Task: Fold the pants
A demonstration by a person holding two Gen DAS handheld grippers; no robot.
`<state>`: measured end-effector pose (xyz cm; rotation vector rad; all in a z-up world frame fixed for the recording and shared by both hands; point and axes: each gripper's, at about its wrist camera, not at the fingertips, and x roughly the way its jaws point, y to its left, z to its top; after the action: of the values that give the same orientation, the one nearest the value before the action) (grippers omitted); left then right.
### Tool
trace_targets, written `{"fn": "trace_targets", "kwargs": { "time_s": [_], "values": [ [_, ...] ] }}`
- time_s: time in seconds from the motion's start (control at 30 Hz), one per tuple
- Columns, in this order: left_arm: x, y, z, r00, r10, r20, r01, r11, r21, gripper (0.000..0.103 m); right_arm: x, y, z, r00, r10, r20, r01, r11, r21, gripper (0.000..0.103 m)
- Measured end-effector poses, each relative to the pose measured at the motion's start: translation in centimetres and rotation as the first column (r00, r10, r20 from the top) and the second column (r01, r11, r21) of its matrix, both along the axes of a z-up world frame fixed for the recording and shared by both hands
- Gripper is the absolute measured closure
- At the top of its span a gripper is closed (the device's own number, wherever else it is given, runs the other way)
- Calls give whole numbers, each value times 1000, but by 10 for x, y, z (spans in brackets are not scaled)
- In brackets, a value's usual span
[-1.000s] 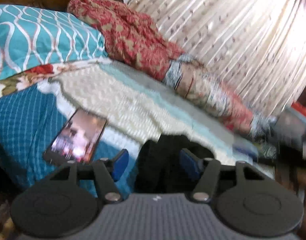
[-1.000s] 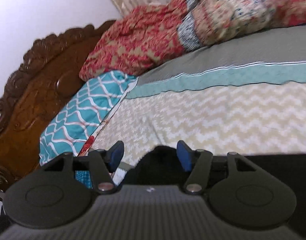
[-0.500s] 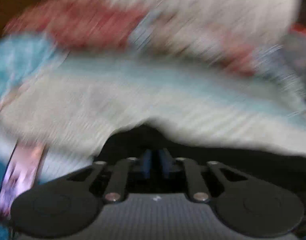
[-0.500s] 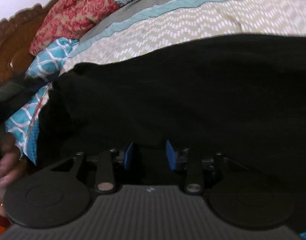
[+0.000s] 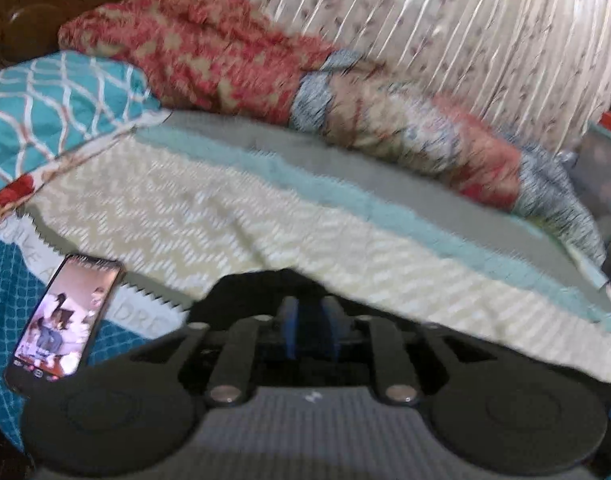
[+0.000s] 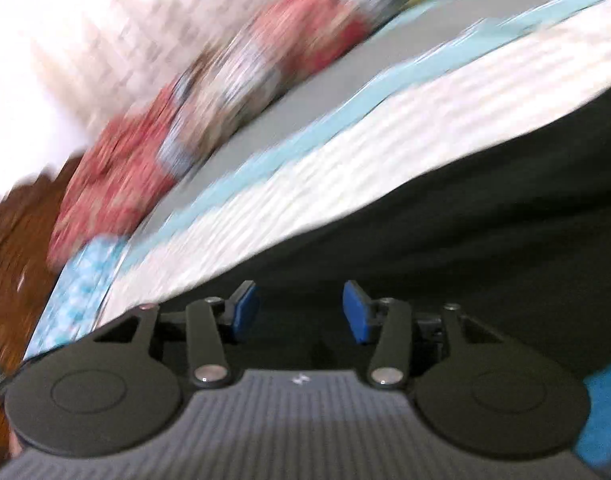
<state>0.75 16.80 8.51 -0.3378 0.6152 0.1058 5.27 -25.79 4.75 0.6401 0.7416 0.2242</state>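
The black pants (image 5: 257, 292) lie on the bed's cream chevron cover (image 5: 225, 216), right under my left gripper (image 5: 310, 320). Its blue pads stand a narrow gap apart and the jaws are opening; dark cloth shows in the gap, but the pads do not seem to press on it. In the right wrist view the pants (image 6: 485, 216) fill the lower right. My right gripper (image 6: 301, 312) hovers over them with its pads wide apart, still opening, and the cloth lies beneath them, ungripped. This view is tilted and blurred.
A lit phone (image 5: 65, 320) lies on the teal blanket at the left. A teal patterned pillow (image 5: 53, 100) and a rolled red quilt (image 5: 209, 48) line the bed's far side, below a pale curtain (image 5: 465, 20). A carved wooden headboard (image 6: 9, 248) stands at the left.
My left gripper shut over the pants and has since parted a little while shifting sideways. The right gripper narrowed, then widened, as its view swung and rolled across the pants.
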Motion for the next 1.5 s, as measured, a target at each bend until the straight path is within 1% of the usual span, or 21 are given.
{"fn": "trace_targets", "kwargs": {
  "time_s": [0.07, 0.13, 0.2, 0.27, 0.33, 0.37, 0.43, 0.57, 0.7, 0.77, 0.8, 0.83, 0.93, 1.0, 1.1, 1.2, 1.3, 1.37, 1.43, 1.47, 1.5],
  "values": [
    [-2, -23, 6, 999, -34, 12, 34, 999, 11, 63, -20, -46, 4, 990, -136, 28, 136, 991, 4, 49],
    [2, -48, 3, 994, -107, -17, 107, 994, 15, 63, -44, -91, 1, 952, -300, 60, 301, 953, -14, 39],
    [9, -79, -7, 980, -182, -75, 183, 983, 2, 63, -66, -126, -5, 883, -461, 81, 467, 882, -63, 29],
    [16, -105, -18, 962, -235, -139, 235, 972, -16, 63, -87, -160, -15, 796, -601, 80, 605, 796, -39, 20],
    [21, -128, -26, 942, -277, -189, 276, 961, -36, 63, -101, -192, -29, 731, -679, 69, 680, 733, 4, 17],
    [23, -140, -29, 932, -296, -210, 294, 955, -41, 63, -102, -202, -35, 712, -699, 62, 700, 714, 11, 17],
    [27, -159, -32, 915, -328, -236, 329, 944, -35, 63, -100, -220, -47, 696, -717, 44, 717, 697, 17, 17],
    [29, -189, -30, 899, -360, -250, 373, 928, 5, 59, -85, -249, -59, 715, -698, 39, 697, 716, 40, 17],
    [34, -198, -31, 895, -354, -272, 372, 928, 16, 59, -57, -257, -62, 755, -653, 51, 655, 755, -21, 18],
    [35, -197, -31, 895, -344, -284, 364, 931, 17, 59, -49, -256, -58, 769, -635, 73, 639, 766, -69, 41],
    [35, -197, -31, 895, -339, -289, 359, 933, 16, 59, -44, -254, -56, 782, -618, 75, 623, 776, -102, 74],
    [35, -196, -31, 896, -335, -292, 355, 935, 15, 59, -41, -256, -55, 803, -592, 70, 596, 796, -111, 86],
    [34, -192, -32, 901, -322, -290, 339, 941, 8, 59, -44, -244, -36, 829, -546, 122, 557, 825, -93, 89],
    [34, -188, -33, 904, -311, -292, 324, 946, -6, 59, -43, -224, -16, 862, -476, 175, 499, 858, -124, 89],
    [33, -182, -35, 906, -301, -297, 306, 951, -30, 59, -37, -175, 13, 926, -279, 253, 337, 915, -223, 89],
    [28, -176, -34, 912, -290, -290, 292, 956, -37, 59, -30, -122, 22, 962, -74, 262, 157, 937, -312, 89],
    [22, -168, -34, 918, -273, -288, 273, 961, -40, 59, -24, -63, 12, 966, 136, 220, -32, 908, -418, 88],
    [18, -161, -34, 921, -260, -292, 258, 965, -46, 59, -16, -28, -9, 965, 240, 107, -156, 850, -503, 81],
    [15, -154, -34, 923, -250, -291, 245, 968, -55, 58, -9, -9, -34, 956, 293, -21, -257, 799, -543, 70],
    [12, -149, -33, 926, -246, -287, 240, 969, -57, 58, -9, -5, -42, 950, 307, -54, -284, 782, -555, 68],
    [9, -143, -31, 929, -243, -279, 236, 970, -60, 55, -14, -5, -39, 949, 314, -41, -281, 777, -564, 58]
  ]
}}
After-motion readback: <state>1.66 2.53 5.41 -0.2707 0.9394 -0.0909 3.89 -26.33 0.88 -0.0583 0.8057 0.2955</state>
